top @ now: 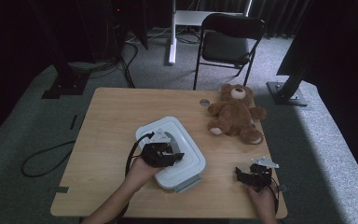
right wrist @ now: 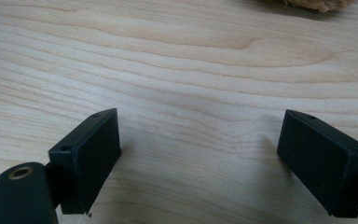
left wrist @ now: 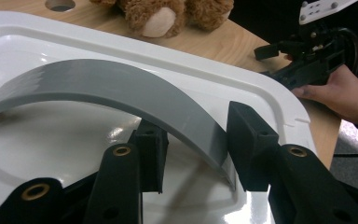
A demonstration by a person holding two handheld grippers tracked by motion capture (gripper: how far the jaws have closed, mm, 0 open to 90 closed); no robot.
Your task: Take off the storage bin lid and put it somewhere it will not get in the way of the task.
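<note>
The place reads as a recording studio or lab set up for filming, not a home. Black curtains point(top: 279, 14) hang along the far side and leave the surroundings dark. Black metal stands with flat base plates point(top: 286, 95) rest on grey carpet point(top: 28, 126) at either side of a plain wooden table point(top: 107, 121). Loose cables point(top: 39, 161) lie across the carpet, and more trail near a white upright post point(top: 172, 32) at the back. A black folding chair point(top: 228, 42) stands beyond the table. A round cable hole point(top: 204, 102) is cut into the tabletop, as on office or lab furniture.
</note>
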